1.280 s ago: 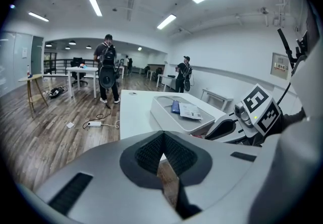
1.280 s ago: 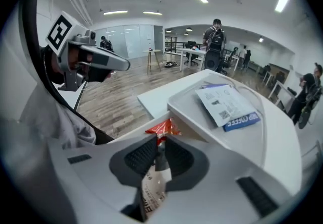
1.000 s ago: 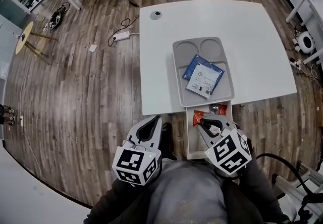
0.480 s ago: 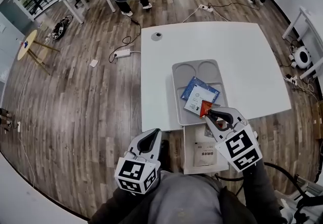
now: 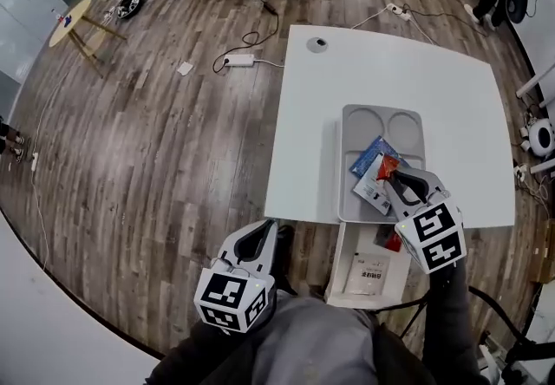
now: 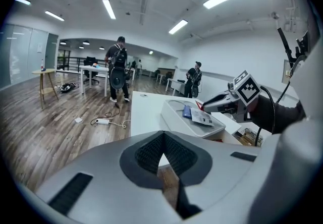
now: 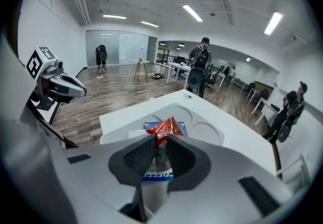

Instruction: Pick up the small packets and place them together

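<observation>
A small red packet point(image 5: 387, 165) point(image 7: 165, 127) is pinched in my right gripper point(image 5: 393, 179) point(image 7: 160, 143), which hangs just over the near part of the grey tray point(image 5: 355, 125) point(image 7: 208, 129). A blue packet point(image 5: 371, 153) point(image 7: 149, 126) and a white packet point(image 5: 370, 190) lie in the tray under it. My left gripper point(image 5: 257, 238) point(image 6: 162, 155) stays low by my body, left of the table, its jaws together with nothing between them. The left gripper view shows the right gripper point(image 6: 218, 102) above the tray point(image 6: 176, 113).
The tray sits on a white table point(image 5: 312, 132) with a round grommet point(image 5: 317, 44) at its far side. Below the table's near edge is an open white drawer point(image 5: 342, 270) holding a white packet point(image 5: 370, 268). Cables point(image 5: 243, 60) lie on the wooden floor; people stand farther off.
My right gripper has risen out of the white drawer with the red packet and moved forward over the tray. The left gripper has kept its place.
</observation>
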`<action>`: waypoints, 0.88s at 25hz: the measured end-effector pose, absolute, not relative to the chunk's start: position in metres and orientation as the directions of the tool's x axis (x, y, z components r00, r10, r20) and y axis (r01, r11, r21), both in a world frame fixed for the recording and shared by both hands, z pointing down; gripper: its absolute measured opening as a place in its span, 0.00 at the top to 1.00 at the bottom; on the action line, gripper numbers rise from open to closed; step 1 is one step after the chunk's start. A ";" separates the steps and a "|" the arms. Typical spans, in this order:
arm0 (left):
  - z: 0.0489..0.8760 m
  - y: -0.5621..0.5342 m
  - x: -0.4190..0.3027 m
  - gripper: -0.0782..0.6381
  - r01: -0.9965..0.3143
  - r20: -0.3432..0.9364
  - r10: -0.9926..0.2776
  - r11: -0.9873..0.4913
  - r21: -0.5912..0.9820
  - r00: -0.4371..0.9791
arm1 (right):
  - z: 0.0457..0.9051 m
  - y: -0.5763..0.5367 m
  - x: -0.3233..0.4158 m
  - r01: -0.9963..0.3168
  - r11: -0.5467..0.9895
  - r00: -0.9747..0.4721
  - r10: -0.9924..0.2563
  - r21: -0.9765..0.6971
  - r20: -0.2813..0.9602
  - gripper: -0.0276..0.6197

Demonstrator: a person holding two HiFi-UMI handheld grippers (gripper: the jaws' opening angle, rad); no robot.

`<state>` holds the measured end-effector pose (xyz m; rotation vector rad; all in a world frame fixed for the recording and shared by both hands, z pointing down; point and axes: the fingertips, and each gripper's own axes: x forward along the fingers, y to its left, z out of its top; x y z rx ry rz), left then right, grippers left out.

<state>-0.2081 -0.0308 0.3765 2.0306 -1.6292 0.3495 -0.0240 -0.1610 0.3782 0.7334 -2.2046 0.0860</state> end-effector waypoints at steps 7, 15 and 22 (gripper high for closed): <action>0.383 -0.034 -0.214 0.89 -0.960 0.506 -0.825 -0.144 0.241 0.251 | 0.381 -0.161 -0.038 -0.506 0.851 -0.553 -0.443 0.138 0.706 0.70; 0.379 -0.031 -0.204 0.89 -0.957 0.503 -0.820 -0.182 0.227 0.275 | 0.361 -0.149 -0.027 -0.560 0.815 -0.569 -0.509 0.150 0.646 0.70; 0.377 -0.028 -0.190 0.89 -0.944 0.514 -0.794 -0.246 0.218 0.326 | 0.358 -0.118 -0.009 -0.595 0.787 -0.551 -0.548 0.164 0.629 0.70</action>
